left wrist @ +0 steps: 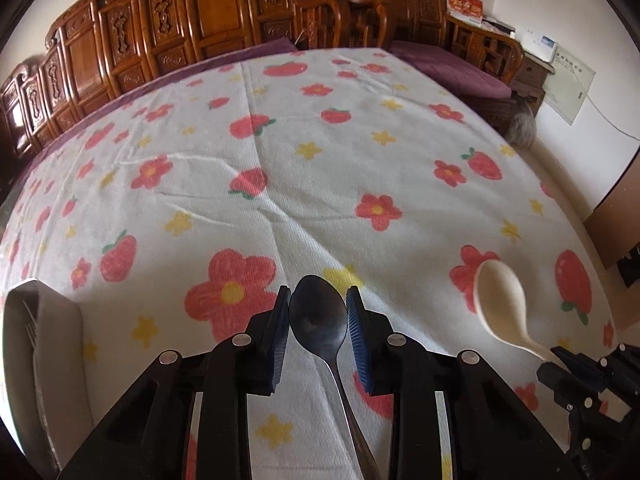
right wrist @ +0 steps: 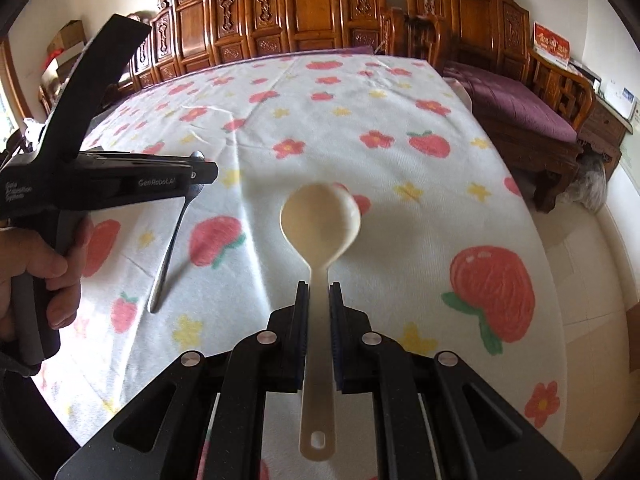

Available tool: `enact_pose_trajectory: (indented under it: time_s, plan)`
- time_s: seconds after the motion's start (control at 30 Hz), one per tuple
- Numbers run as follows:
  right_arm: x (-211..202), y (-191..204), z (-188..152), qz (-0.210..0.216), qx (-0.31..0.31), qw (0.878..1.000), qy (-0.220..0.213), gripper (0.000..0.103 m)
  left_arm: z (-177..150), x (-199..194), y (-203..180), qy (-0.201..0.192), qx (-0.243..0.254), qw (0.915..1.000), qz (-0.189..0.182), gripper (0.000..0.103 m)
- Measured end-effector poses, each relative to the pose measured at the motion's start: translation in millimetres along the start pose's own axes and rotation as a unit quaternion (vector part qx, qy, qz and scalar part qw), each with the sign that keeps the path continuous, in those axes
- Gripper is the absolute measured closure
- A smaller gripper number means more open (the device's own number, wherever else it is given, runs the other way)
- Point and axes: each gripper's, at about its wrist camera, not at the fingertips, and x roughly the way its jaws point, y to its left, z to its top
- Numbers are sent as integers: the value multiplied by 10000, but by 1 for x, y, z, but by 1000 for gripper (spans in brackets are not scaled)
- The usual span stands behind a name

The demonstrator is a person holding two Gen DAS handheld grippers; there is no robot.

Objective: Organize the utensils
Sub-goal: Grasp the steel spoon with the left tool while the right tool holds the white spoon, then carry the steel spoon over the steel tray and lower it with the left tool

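Observation:
A dark metal spoon (left wrist: 318,316) lies bowl-forward between the pads of my left gripper (left wrist: 319,292), which press on both sides of its bowl. In the right wrist view the left gripper (right wrist: 208,172) holds that metal spoon (right wrist: 172,248) by the bowl, and the handle slants down to the cloth. My right gripper (right wrist: 319,286) is shut on the handle of a cream plastic spoon (right wrist: 320,216), held above the flowered tablecloth (right wrist: 400,152). From the left wrist view the cream spoon (left wrist: 502,300) sticks out of the right gripper (left wrist: 560,356) at the lower right.
A white tray (left wrist: 60,320) holding a fork (left wrist: 30,328) stands at the left edge. A person's hand (right wrist: 36,272) grips the left tool. Carved wooden chairs (right wrist: 304,12) line the table's far side, and a purple-cushioned bench (right wrist: 516,104) stands to the right.

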Motion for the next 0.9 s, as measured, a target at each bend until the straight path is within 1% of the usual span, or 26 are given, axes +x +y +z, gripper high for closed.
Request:
enact_pose_trajectory:
  time_s: [0.2, 0.4, 0.63, 0.9]
  plan:
    - [-19, 15, 7, -27, -194, 9997, -131, 91, -1, -42, 4, -350, 78, 9992, -170, 77]
    - [-34, 26, 14, -98, -309, 9992, -239, 91, -1, -75, 16, -558, 32, 9982, -224, 77]
    - [-51, 43, 22, -73, -375, 9985, -400, 91, -3, -104, 31, -754, -36, 9969, -238, 77]
    - [-65, 80, 33, 49, -585, 9968, -549, 91, -8, -146, 59, -1038, -105, 9944, -166, 77]
